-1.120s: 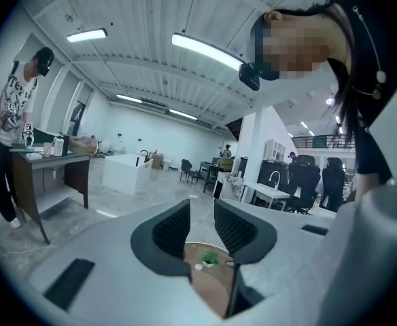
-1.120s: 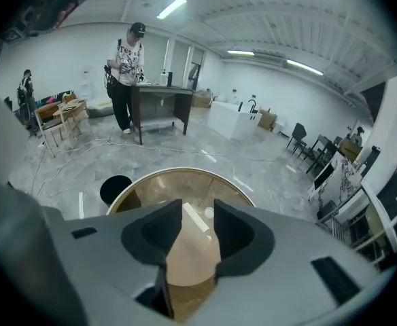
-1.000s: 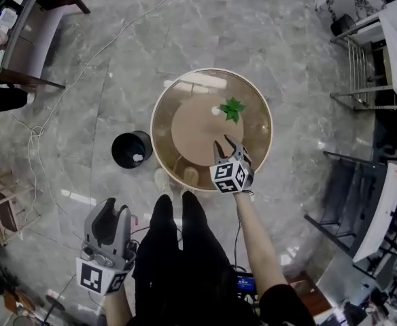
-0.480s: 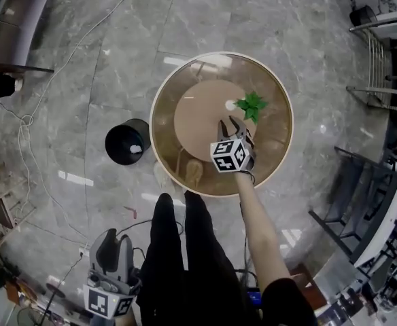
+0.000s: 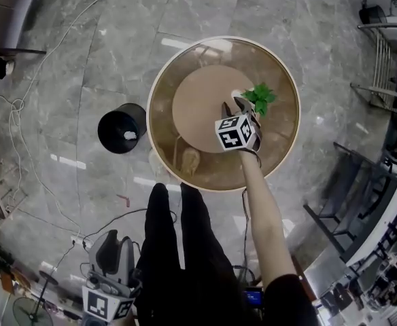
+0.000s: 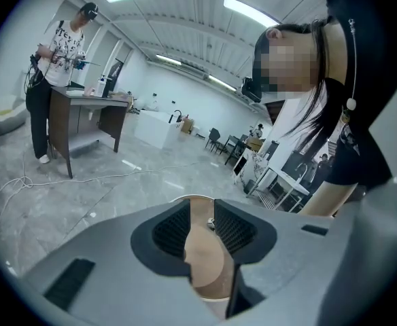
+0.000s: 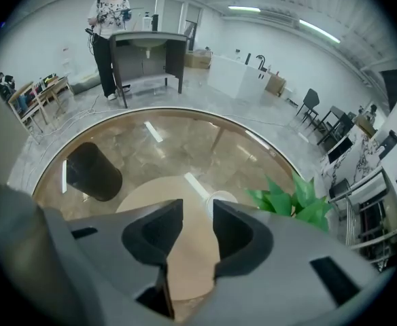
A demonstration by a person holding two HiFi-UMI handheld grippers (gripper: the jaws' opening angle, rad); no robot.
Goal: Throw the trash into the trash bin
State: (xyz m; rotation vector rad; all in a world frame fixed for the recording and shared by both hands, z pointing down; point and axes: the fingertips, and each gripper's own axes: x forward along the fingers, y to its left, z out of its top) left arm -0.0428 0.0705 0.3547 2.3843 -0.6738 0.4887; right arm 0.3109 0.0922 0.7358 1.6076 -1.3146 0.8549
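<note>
One white scrap [image 5: 129, 135] already lies in the round black trash bin [image 5: 110, 119], on the floor left of the round glass-topped table [image 5: 185, 66]. A small white piece of trash [image 5: 235, 94] sits on the table beside the green plant [image 5: 261, 98], not yet grasped. The right gripper [image 5: 234, 106] hovers just short of it, jaws apart and opening, with nothing between them. The left gripper [image 5: 113, 243] hangs at near left, jaws slightly apart and empty.

The glass table [image 5: 161, 107] is open to reach from the near side; only the green plant [image 5: 261, 98] crowds its right. The black bin [image 5: 110, 124] beside it stands uncovered.
</note>
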